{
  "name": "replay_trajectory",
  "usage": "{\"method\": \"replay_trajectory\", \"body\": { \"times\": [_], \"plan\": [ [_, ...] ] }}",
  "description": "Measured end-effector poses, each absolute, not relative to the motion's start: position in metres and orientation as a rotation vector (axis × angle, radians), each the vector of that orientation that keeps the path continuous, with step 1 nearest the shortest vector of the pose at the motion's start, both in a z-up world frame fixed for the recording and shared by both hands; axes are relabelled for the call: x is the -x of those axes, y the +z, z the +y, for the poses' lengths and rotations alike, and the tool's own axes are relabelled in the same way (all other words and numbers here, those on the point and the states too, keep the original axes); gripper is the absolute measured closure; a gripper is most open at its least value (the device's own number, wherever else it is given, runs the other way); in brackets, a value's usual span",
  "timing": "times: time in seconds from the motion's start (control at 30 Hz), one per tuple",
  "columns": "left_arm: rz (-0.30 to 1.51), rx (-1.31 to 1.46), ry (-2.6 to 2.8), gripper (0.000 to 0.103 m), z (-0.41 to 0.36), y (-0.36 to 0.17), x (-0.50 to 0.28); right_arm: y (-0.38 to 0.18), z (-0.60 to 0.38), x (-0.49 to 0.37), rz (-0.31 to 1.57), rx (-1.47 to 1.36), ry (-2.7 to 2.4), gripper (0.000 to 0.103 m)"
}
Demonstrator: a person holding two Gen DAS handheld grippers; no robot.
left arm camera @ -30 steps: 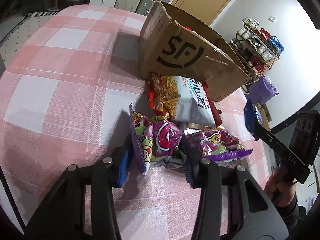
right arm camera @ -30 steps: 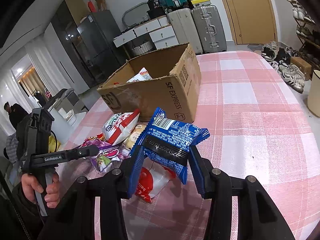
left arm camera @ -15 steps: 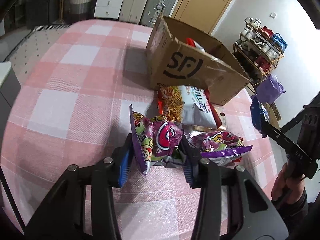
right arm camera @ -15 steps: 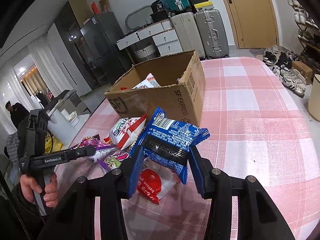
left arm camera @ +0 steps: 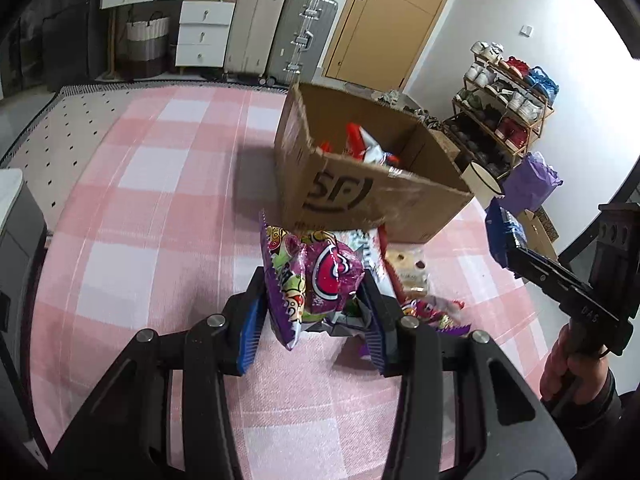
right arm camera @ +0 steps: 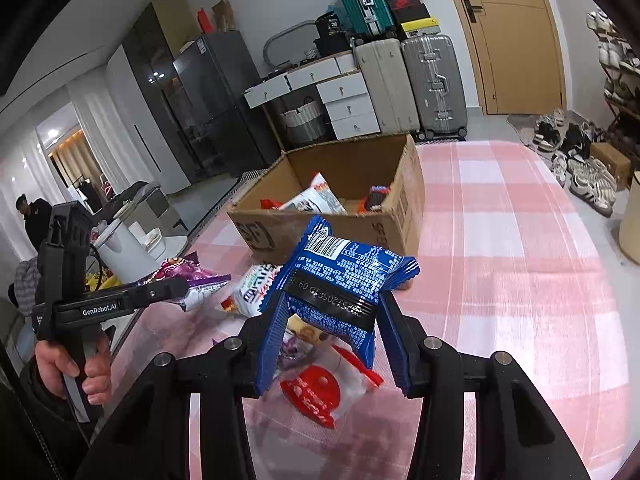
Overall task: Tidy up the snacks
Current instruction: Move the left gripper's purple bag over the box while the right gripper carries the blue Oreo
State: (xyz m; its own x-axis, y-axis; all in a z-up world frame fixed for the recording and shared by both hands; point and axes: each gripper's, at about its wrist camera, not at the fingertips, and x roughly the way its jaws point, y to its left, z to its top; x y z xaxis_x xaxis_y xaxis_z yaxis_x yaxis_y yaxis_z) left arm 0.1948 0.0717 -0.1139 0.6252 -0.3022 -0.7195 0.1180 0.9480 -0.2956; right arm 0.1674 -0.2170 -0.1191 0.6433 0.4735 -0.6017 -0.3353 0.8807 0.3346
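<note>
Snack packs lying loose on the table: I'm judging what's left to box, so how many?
4: a white chip bag nearest the box, a beige pack and a purple pack behind the held blue pack, a red-white pack nearest the camera. Others may hide underneath.

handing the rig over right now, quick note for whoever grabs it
Left gripper: jaws shut on the purple snack bag, held above the table.
Right gripper: jaws shut on the blue snack packet, also off the table.
Cardboard box sits open on the pink checked tablecloth, a few packets already inside.
Left to do: drop both held packs in the box, then clear the loose ones in front of it: white chip bag, red-and-white packet, another purple bag and a small biscuit pack.
</note>
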Motion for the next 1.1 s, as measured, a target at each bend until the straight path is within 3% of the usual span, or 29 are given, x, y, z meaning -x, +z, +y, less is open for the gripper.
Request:
{"method": "replay_trajectory", "body": {
  "times": [0.8,1.1],
  "plan": [
    [0.735,0.072,-0.332,0.063,0.026,-0.016,-0.260,-0.039,-0.200,-0.238,0.643,-0.089,0.526,0.057],
    [0.744,0.050,-0.354,0.063,0.002,-0.006,-0.298,-0.030,-0.190,-0.279,0.663,-0.072,0.549,0.057]
  ]
}}
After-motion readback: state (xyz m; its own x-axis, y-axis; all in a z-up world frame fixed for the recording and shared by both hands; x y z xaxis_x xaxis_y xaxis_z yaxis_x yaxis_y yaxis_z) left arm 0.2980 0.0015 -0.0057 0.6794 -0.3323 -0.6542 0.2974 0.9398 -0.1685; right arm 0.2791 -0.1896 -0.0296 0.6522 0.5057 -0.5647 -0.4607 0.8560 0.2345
